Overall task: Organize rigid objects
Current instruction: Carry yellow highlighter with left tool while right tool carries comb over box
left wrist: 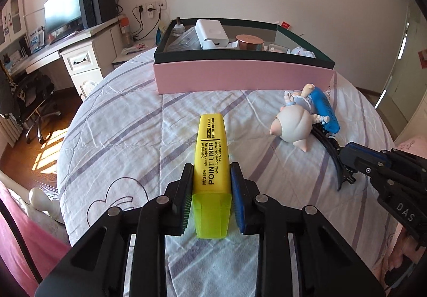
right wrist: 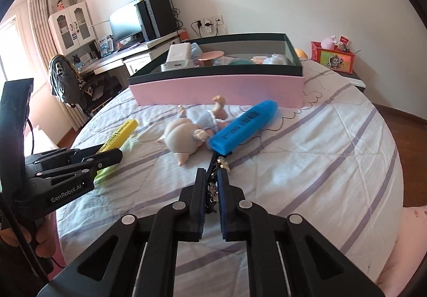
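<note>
A bedroom, and the work surface is a soft bed [left wrist: 120, 121] under a striped sheet, desk and monitor off at 10 o'clock. At 12 o'clock sits the pink box [left wrist: 240, 75], already partly filled. The left gripper [left wrist: 212, 182] has its pads pressed against the yellow highlighter [left wrist: 212, 153], gripping low near the translucent cap, the long body pointing at the box. The right gripper [right wrist: 210, 185] is nearly closed on a black hair clip [right wrist: 212, 190], whose far end lies under the blue highlighter [right wrist: 242, 126], with the doll figurine [right wrist: 186, 134] touching it at 11 o'clock. Here's the worry: lift that clip and it may drag the blue pen and roll the doll. And the yellow one, held so near its end, could pivot or slip on the way over the wall.
</note>
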`<action>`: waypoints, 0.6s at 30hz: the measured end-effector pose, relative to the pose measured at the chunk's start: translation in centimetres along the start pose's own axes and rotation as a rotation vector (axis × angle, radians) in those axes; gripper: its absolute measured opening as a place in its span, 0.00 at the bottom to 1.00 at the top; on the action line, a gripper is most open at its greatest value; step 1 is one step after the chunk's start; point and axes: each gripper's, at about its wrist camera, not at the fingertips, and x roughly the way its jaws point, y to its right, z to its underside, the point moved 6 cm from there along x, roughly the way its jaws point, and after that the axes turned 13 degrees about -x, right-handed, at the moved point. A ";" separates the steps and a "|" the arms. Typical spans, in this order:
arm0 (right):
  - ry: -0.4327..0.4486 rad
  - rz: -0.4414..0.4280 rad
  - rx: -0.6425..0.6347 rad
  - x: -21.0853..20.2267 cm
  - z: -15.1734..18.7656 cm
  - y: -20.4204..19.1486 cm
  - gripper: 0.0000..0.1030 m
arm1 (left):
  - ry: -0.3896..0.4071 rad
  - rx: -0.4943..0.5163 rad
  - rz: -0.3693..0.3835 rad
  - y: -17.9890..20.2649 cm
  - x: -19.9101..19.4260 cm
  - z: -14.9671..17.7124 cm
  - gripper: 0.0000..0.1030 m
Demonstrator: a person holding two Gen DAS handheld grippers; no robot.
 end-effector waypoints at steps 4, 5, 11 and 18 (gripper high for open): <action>-0.029 0.020 0.045 0.6 0.7 0.4 0.19 | -0.019 -0.017 0.006 -0.3 0.3 0.8 0.26; -0.026 0.017 0.068 0.6 0.7 0.8 0.22 | -0.020 -0.024 0.010 -0.4 0.4 0.8 0.26; -0.062 0.022 0.121 1.7 0.3 1.2 0.39 | -0.010 -0.015 -0.003 -0.2 0.9 0.5 0.27; -0.114 0.102 -0.025 3.1 -0.5 0.0 0.22 | 0.021 0.011 -0.025 0.3 1.3 0.3 0.26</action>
